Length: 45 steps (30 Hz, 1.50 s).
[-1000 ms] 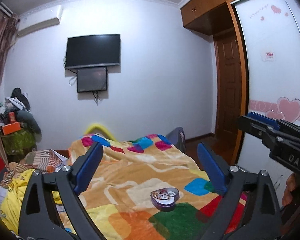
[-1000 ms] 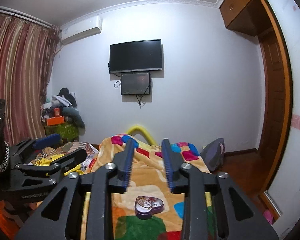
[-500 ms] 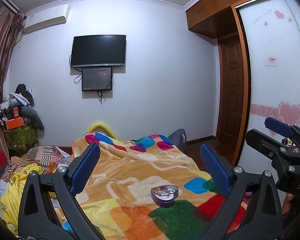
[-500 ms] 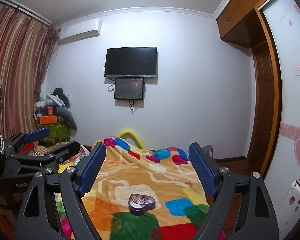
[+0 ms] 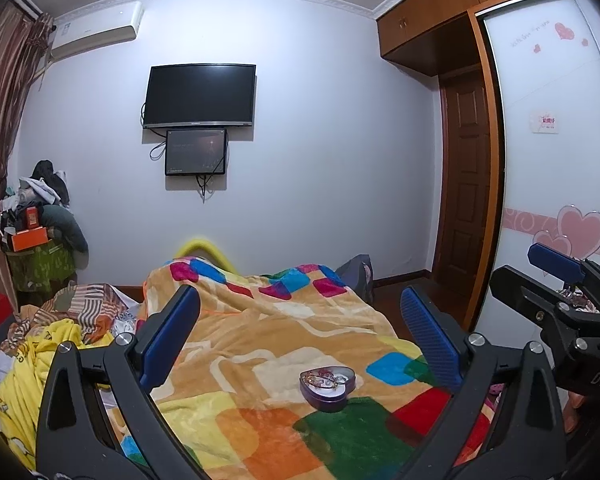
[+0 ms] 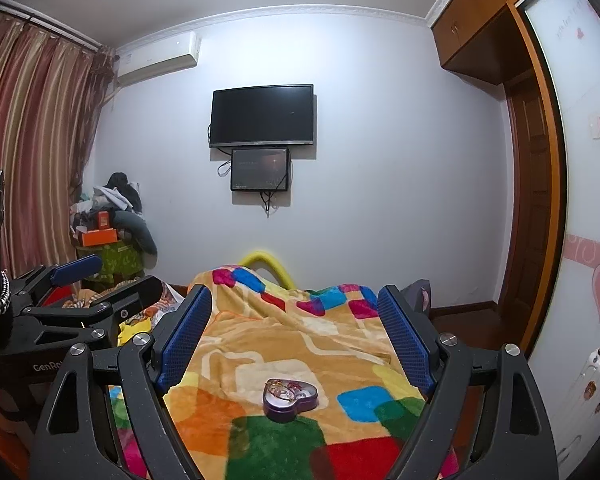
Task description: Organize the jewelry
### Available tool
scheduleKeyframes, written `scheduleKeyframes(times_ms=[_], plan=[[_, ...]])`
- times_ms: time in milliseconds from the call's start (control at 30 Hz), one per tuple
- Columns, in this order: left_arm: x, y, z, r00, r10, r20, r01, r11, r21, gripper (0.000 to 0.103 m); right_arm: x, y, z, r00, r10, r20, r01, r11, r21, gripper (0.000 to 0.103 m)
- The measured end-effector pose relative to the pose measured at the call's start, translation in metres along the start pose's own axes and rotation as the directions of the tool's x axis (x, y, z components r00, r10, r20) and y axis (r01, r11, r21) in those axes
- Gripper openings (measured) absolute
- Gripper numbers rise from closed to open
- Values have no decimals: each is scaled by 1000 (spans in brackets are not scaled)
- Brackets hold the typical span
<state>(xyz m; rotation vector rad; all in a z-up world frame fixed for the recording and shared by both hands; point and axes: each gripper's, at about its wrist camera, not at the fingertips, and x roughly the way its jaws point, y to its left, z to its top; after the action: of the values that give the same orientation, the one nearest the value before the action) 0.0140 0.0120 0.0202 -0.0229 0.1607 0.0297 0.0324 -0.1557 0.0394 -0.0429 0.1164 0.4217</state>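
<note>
Left wrist fisheye, bedroom: left gripper (image 5: 300,336) held above a patchwork fleece blanket (image 5: 236,344) in orange, yellow, green, red and blue, blue-padded fingers (image 5: 168,340) spread wide and holding nothing. Between them, resting on the blanket at the edge of a green patch, a small purple heart-shaped tin (image 5: 327,383), lid off, with a tangle of gold-toned jewelry (image 5: 325,378) lying inside (single pieces too small to tell apart). At far right of the same view, side-on, the right gripper (image 5: 560,276), black-framed with one blue pad showing. Right wrist fisheye: right gripper (image 6: 296,340) likewise parted wide and empty, blue ribbed pads (image 6: 404,344) flanking the same purple heart-shaped tin (image 6: 290,395), well short of touching it. At left of that view, the left gripper (image 6: 100,276), seen from the side over the bed's cluttered edge. Beyond the bed, on a pale wall, a black flat-screen television (image 6: 262,116) with a smaller dark monitor (image 6: 260,169) mounted just beneath, cables dangling. High at left, a white air conditioner (image 6: 158,58) beside striped red-and-gold curtains (image 6: 32,152). In the corner, heaped clothes and an orange box (image 6: 98,236) atop a green-covered stand. At right, a brown wooden door (image 6: 534,200) and a white wardrobe panel with pink hearts (image 5: 580,228). Near the foot of the bed, a curved yellow foam tube (image 6: 268,262) poking up behind the blanket.
</note>
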Motion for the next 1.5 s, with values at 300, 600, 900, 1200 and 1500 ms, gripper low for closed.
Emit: scheduleKeyframes(times_ms=[300,600,900,1200,1500], plan=[[3,-3,-1,1000,4,-8,-4,1000,4,101,-1,-5,0,1000,0,-8,0,1000,14,83],[4,-3,-2,1000,-3,-13,3,1000,0,102,-3,-9,0,1000,1,-17,0,999,35,83],[4,-3,-2,1000,-5,-13,5,1000,-1,102,-3,-12,2,1000,1,-19,0,999,45,83],[4,-6,1,1000,-11,-13,11,1000,-5,103,-3,-13,2,1000,1,-21,0,999,52,83],[3,-8,1,1000,-21,-15,21,1000,-9,103,-2,-14,2,1000,0,-24,1,999,54,83]])
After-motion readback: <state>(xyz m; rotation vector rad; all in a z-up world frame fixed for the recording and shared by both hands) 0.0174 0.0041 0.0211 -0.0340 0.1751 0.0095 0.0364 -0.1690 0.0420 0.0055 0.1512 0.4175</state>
